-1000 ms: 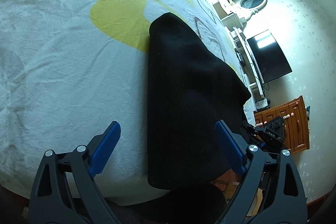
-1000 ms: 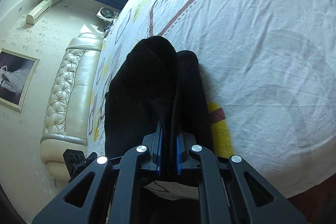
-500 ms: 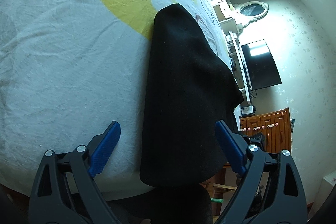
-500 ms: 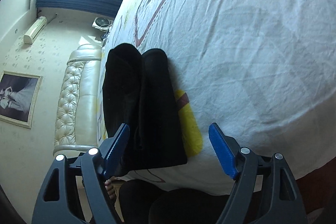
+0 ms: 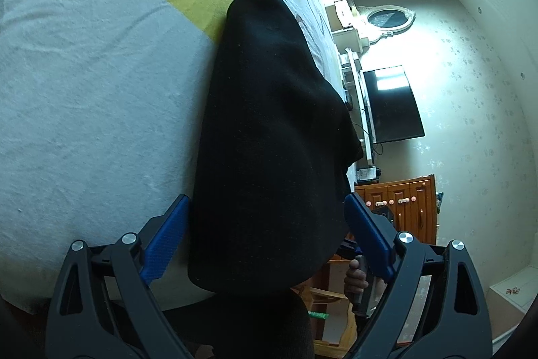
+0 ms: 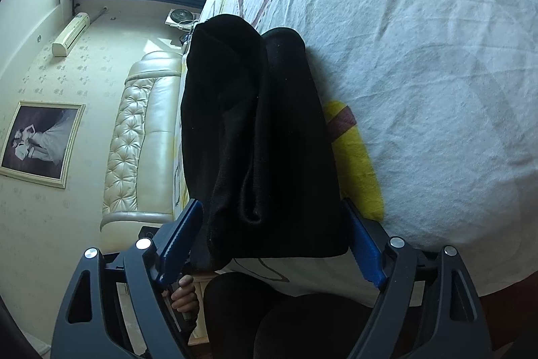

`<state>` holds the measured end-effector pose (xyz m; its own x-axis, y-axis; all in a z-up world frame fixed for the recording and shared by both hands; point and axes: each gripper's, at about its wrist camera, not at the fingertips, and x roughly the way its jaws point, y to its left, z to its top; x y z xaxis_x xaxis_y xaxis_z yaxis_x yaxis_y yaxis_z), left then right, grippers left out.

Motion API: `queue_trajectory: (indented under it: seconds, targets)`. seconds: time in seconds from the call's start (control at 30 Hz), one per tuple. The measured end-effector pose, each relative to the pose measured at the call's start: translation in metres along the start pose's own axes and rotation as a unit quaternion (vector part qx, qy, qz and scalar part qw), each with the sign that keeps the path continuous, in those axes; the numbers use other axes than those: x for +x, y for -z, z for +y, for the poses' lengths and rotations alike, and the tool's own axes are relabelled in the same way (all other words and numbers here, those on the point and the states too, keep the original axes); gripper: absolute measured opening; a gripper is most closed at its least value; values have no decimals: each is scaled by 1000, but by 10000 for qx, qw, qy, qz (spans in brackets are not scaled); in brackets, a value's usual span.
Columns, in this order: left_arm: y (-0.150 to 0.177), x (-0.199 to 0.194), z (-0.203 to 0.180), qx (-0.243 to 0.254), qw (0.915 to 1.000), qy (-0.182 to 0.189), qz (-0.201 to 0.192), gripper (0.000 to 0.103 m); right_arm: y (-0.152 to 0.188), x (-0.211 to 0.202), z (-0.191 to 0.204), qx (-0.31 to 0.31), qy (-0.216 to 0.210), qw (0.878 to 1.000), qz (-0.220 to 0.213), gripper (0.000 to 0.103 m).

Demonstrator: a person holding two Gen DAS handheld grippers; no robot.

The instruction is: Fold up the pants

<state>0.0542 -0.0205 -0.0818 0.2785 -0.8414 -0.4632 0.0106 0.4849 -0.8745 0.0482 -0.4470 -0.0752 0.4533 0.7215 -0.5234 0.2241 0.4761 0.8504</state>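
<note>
Around the folded pants [image 6: 265,137], right gripper [image 6: 272,234] just opened, gripping nothing.

Legible text, labels, brands, numbers, signs: none readable in either wrist view.

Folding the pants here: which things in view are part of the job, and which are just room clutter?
Part of the job:
black pants, folded on the bed sheet
left gripper, open
right gripper, jaws just opened, pads off the cloth

Just about:
TV
mirror
wooden cabinet
headboard
framed picture
air conditioner
</note>
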Motion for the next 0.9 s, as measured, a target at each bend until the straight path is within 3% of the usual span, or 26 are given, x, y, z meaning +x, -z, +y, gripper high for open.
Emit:
queue_trajectory:
  seconds: [0.03,0.07,0.13,0.23,0.37,0.5,0.57,0.7,0.8,0.9]
  targets:
    - [1,2,0,-9,10000,-15,3,91,0,1,1,-32,108,9999,13,69]
    - [1,3,0,5,10000,-31,20,91,0,1,2,-118,296,9995,37,56]
    - [3,6,-2,114,9998,-160,9,90,0,1,0,-275,440,9986,77,48]
    - [7,15,-9,488,9962,-713,133,56,-1,0,-6,-231,343,9991,103,43]
    - [8,17,-9,597,9950,-794,122,50,-3,-1,-17,-215,70,9996,153,41]
    - [8,14,-8,578,9958,-707,107,50,-5,-3,-25,-259,-255,9990,241,42]
    - [8,7,-6,486,9966,-651,99,54,-6,-7,-25,-298,-368,9982,370,54]
    - [2,-16,-4,172,9984,-542,-69,68,-9,-30,-5,-861,214,9960,138,77]
    - [-13,-26,-11,553,9963,-616,-249,77,-18,-33,13,-1331,481,9898,-134,79]
    - [-35,-23,-10,881,9924,-801,-316,79,-34,-14,22,-1593,725,9845,-112,79]
